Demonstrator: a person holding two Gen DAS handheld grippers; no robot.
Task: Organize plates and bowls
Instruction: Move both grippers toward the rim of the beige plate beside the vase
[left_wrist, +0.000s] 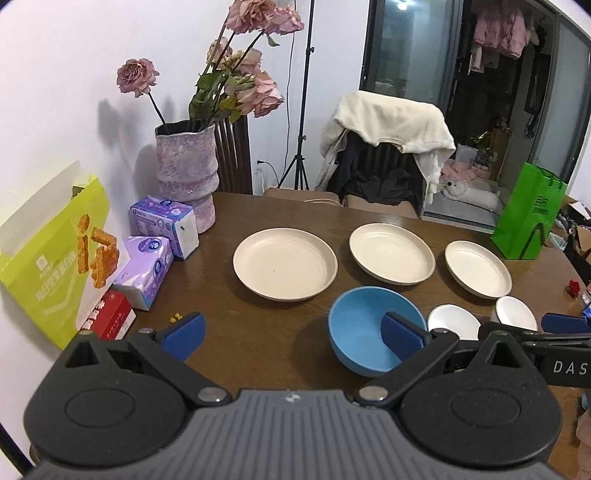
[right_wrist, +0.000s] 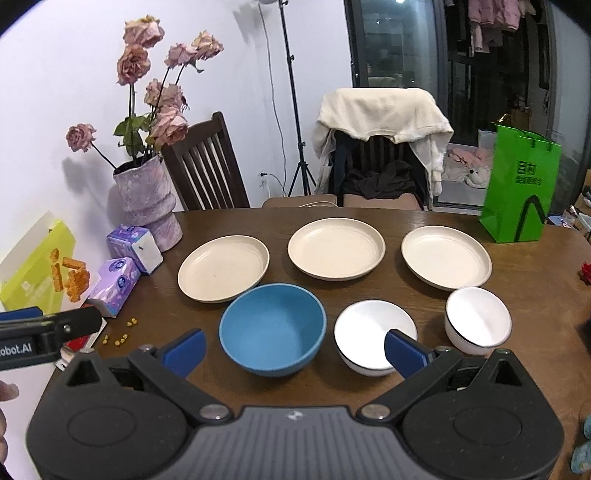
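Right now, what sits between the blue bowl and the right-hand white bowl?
Another white bowl sits between the blue bowl and the right-hand white bowl, clearest in the right wrist view.

white bowls (left_wrist: 454, 320): partly hidden behind the claws in the left wrist view
red box (left_wrist: 110, 317): print too blurred to read

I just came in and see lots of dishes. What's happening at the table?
A person holds a gripper in each hand above the table, and both are open and empty. The left gripper and right gripper hover near the blue bowl. Nothing is stacked yet: three cream plates lie in a row at the back, and two white bowls stand beside the blue one.
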